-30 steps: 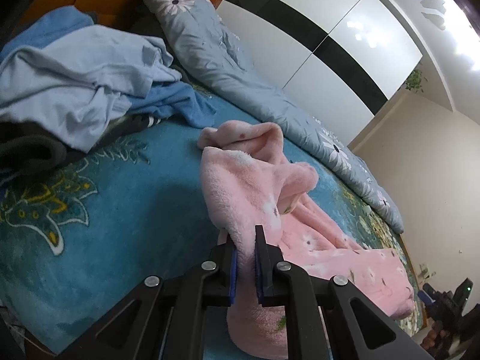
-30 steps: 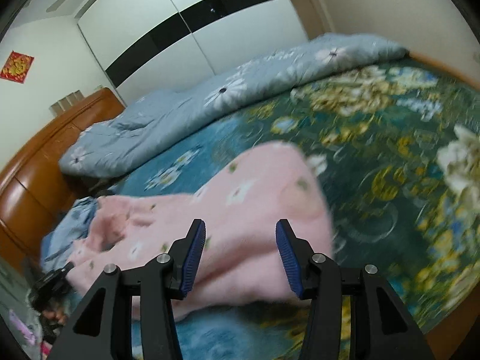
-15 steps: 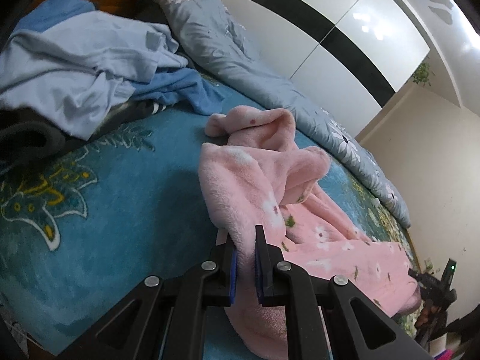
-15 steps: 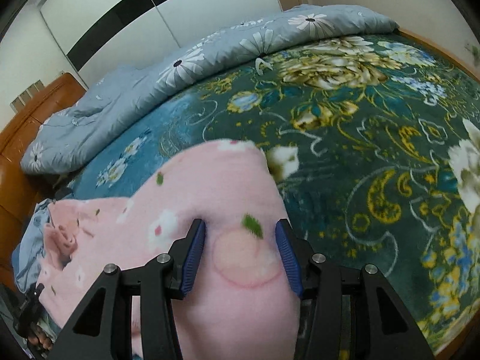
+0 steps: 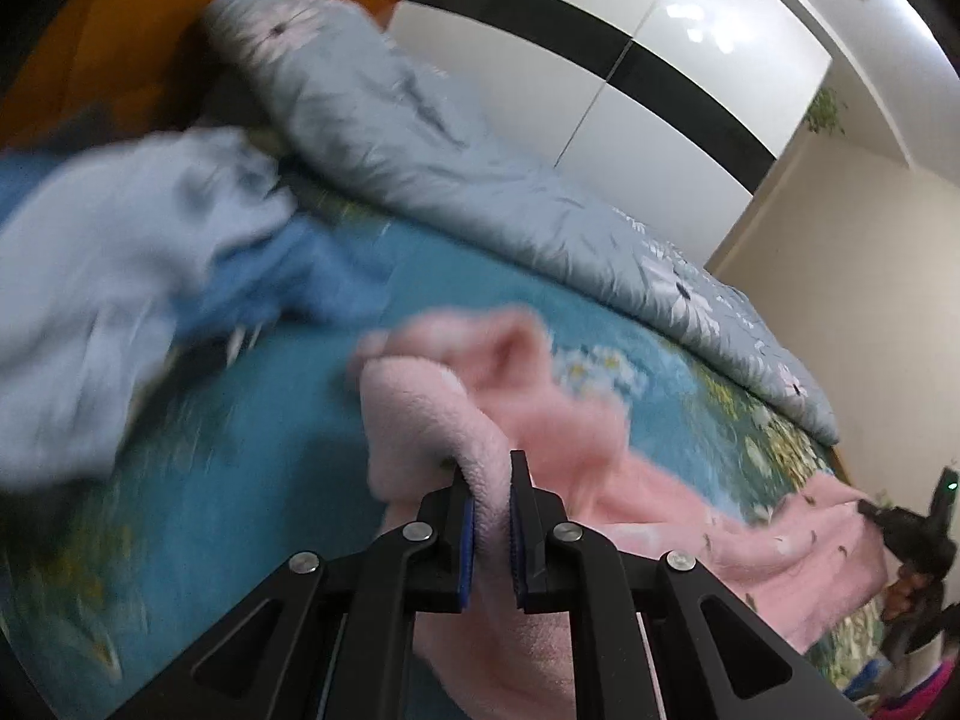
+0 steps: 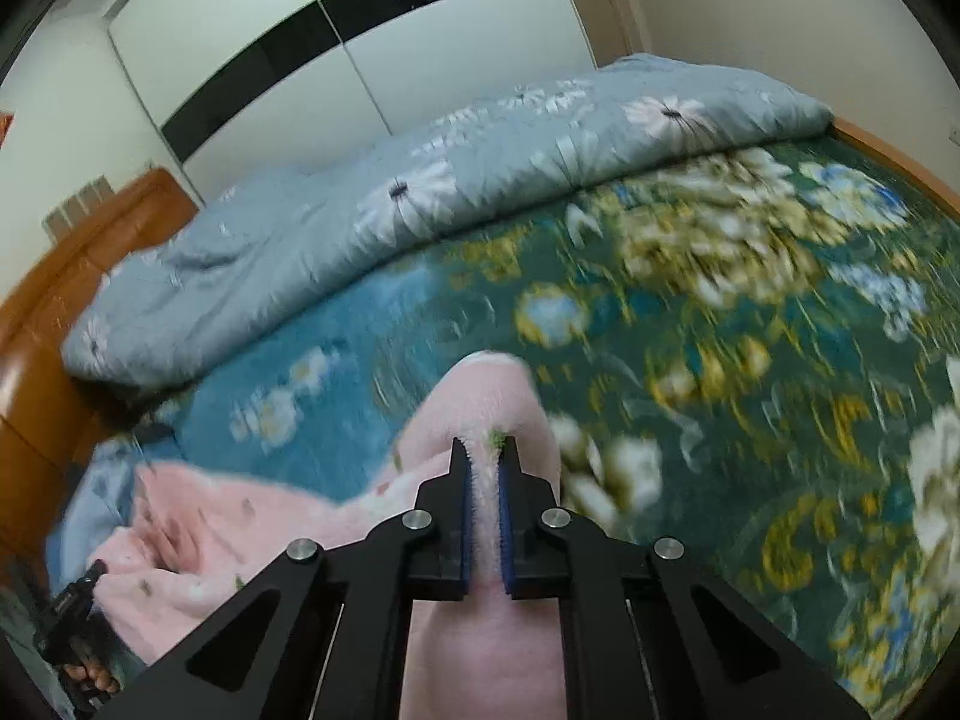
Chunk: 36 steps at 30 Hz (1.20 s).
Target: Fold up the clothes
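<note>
A fluffy pink garment with small flower prints [image 5: 558,432] lies stretched across the teal flowered bedspread [image 5: 240,450]. My left gripper [image 5: 491,468] is shut on a fold of its bunched end. My right gripper [image 6: 485,450] is shut on the other end of the same pink garment [image 6: 240,516], whose edge pokes up past the fingertips. The right gripper also shows far right in the left wrist view [image 5: 918,528]. The left gripper shows at the lower left of the right wrist view [image 6: 72,612]. Both views are motion-blurred.
A heap of pale blue and blue clothes [image 5: 120,276] lies left of the pink garment. A grey-blue flowered duvet [image 6: 420,198] runs along the bed's far side. A wooden headboard [image 6: 36,360] and a white wardrobe [image 6: 360,30] stand behind.
My right gripper has closed on the pink garment's end; it was open a second ago. My left gripper stays shut on the other end and has swung, so the clothes heap looks nearer.
</note>
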Available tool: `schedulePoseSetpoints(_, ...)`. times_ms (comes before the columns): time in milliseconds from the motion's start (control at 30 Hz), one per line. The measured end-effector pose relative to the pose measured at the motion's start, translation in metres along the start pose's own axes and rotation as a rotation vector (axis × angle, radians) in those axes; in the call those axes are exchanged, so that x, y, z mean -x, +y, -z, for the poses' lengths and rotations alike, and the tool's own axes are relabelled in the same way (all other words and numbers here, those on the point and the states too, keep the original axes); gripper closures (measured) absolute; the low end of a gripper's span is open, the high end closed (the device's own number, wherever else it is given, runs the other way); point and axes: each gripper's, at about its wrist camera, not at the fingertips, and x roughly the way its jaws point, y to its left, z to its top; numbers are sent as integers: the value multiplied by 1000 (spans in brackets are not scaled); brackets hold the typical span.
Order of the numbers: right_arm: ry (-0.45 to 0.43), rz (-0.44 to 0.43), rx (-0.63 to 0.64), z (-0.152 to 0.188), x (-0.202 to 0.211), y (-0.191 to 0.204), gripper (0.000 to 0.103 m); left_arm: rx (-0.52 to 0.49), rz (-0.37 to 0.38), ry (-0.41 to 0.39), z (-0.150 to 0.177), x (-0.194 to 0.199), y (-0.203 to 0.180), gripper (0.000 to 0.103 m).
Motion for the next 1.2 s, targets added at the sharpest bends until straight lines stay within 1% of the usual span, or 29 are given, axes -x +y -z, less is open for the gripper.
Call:
schedulePoseSetpoints(33,-15,-12,-5,-13,1,5,96,-13,5,-15,-17,-2,-10,93)
schedulePoseSetpoints(67,-35,-21,-5,-27,4,10,96,-29,25,-46,-35,2,-21,93)
schedulePoseSetpoints(133,-107,-30,26,-55,22,23,96,-61,65,-109,-70,10,-44,93)
schedulePoseSetpoints(200,-184,-40,56,-75,42,33,96,-106,111,-195,-94,28,-63,93)
schedulePoseSetpoints(233,-230,-49,69,-82,56,37,96,-141,123,-247,-103,39,-71,93)
schedulePoseSetpoints(267,-278,-58,81,-88,69,40,96,-177,118,-294,-107,49,-77,93)
schedulePoseSetpoints(300,-322,-66,95,-88,81,41,96,-204,106,-325,-108,55,-80,93)
schedulePoseSetpoints(333,-349,-66,109,-82,87,39,96,-220,97,-339,-105,58,-79,93)
schedulePoseSetpoints(400,-393,-65,135,-69,95,35,96,-205,104,-315,-92,51,-66,93)
schedulePoseSetpoints(467,-355,-54,144,-45,82,22,96,-143,99,-255,-66,31,-42,93)
schedulePoseSetpoints(500,-332,-49,143,-31,76,14,96,-105,98,-223,-51,20,-29,93)
schedulePoseSetpoints(600,-223,-39,103,25,54,-18,96,-20,96,-124,-2,0,2,93)
schedulePoseSetpoints(667,-158,-28,63,60,45,-40,96,25,100,-63,33,-6,20,93)
schedulePoseSetpoints(733,-102,-18,15,92,41,-61,96,51,89,-17,62,-7,30,93)
schedulePoseSetpoints(833,-59,-18,-45,132,44,-82,96,82,71,10,97,0,39,93)
schedulePoseSetpoints(967,-24,-17,-86,155,48,-94,96,105,54,32,118,12,43,93)
schedulePoseSetpoints(1100,-26,-29,-131,171,52,-105,96,97,42,43,129,21,42,91)
schedulePoseSetpoints(1200,-18,-32,-146,178,56,-107,96,117,47,59,134,26,49,90)
